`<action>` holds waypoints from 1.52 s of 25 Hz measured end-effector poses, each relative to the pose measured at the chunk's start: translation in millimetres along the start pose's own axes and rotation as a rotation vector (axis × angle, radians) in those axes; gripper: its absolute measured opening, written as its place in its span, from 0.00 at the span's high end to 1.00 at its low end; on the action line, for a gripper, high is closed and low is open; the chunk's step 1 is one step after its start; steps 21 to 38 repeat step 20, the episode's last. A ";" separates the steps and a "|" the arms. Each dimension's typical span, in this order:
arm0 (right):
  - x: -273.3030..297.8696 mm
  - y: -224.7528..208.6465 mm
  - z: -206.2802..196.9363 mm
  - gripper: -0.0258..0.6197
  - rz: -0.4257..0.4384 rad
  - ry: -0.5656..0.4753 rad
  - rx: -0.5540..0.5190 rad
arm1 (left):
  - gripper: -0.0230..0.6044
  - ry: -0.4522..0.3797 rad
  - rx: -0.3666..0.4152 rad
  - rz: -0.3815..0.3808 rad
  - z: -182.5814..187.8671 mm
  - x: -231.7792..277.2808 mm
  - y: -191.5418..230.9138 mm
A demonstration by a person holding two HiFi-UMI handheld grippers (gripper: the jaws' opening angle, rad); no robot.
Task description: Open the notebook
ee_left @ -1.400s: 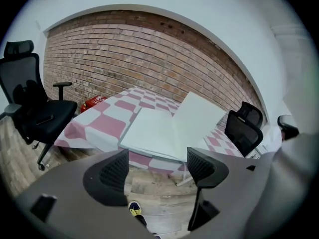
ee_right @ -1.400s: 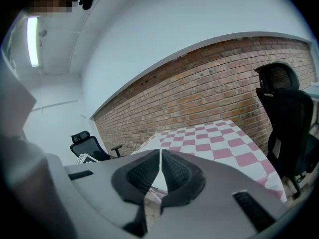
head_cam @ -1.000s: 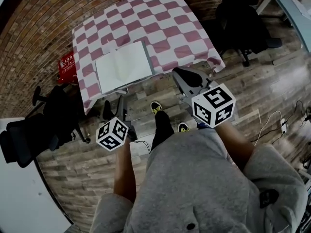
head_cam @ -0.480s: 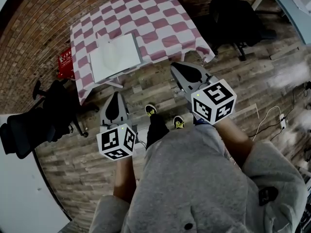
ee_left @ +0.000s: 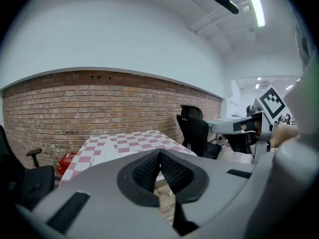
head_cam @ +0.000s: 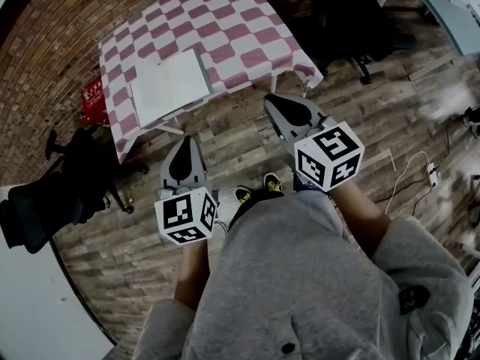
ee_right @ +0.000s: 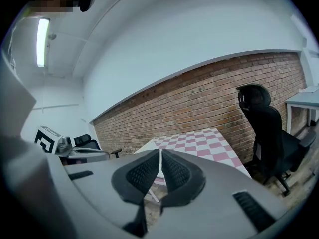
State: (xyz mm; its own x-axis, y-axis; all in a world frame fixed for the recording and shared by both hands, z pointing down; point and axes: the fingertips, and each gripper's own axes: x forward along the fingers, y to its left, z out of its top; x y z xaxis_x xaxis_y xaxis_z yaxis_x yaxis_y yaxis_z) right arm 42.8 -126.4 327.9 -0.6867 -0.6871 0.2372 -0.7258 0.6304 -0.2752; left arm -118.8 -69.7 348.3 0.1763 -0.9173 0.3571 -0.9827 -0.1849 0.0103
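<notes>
The notebook (head_cam: 169,87) lies open with blank white pages up on the near left part of the pink-and-white checked table (head_cam: 247,32). Both grippers hang over the wooden floor, apart from the table and touching nothing. My left gripper (head_cam: 185,142) is shut and empty, and its ribbed pads (ee_left: 149,169) meet tip to tip. My right gripper (head_cam: 271,100) is shut too, with nothing between its pads (ee_right: 177,171). The notebook (ee_left: 112,152) shows as a white patch beyond the left jaws, and the notebook (ee_right: 149,146) peeks out behind the right ones.
Black office chairs stand at the left (head_cam: 52,193) and beyond the table's right side (head_cam: 345,21). A red box (head_cam: 91,96) sits on the floor by the brick wall. Cables and a power strip (head_cam: 431,171) lie at the right. A pale desk (head_cam: 450,13) is at top right.
Both grippers have drawn back from the table's near edge toward the person. The left one rose and rolled, and its jaws now stand shut. The person's feet stepped back.
</notes>
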 end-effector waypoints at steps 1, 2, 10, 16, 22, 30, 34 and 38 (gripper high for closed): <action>0.5 1.8 -0.6 0.91 -0.005 0.004 0.003 | 0.95 -0.003 0.008 -0.002 1.8 -1.5 1.2; 0.8 4.3 -1.0 0.91 -0.008 0.006 0.005 | 0.95 -0.007 0.016 -0.002 3.5 -3.7 2.8; 10.2 28.0 -2.0 0.91 -0.007 0.007 0.006 | 0.95 -0.023 0.027 -0.011 5.3 -18.1 17.7; 15.6 43.5 -3.4 0.91 -0.013 0.004 0.003 | 0.95 -0.037 0.021 -0.003 5.9 -26.0 31.8; 15.0 50.7 -2.3 0.91 -0.015 0.001 0.000 | 0.95 -0.043 0.004 -0.010 7.8 -31.9 35.2; 15.0 50.7 -2.3 0.91 -0.015 0.001 0.000 | 0.95 -0.043 0.004 -0.010 7.8 -31.9 35.2; 15.0 50.7 -2.3 0.91 -0.015 0.001 0.000 | 0.95 -0.043 0.004 -0.010 7.8 -31.9 35.2; 15.0 50.7 -2.3 0.91 -0.015 0.001 0.000 | 0.95 -0.043 0.004 -0.010 7.8 -31.9 35.2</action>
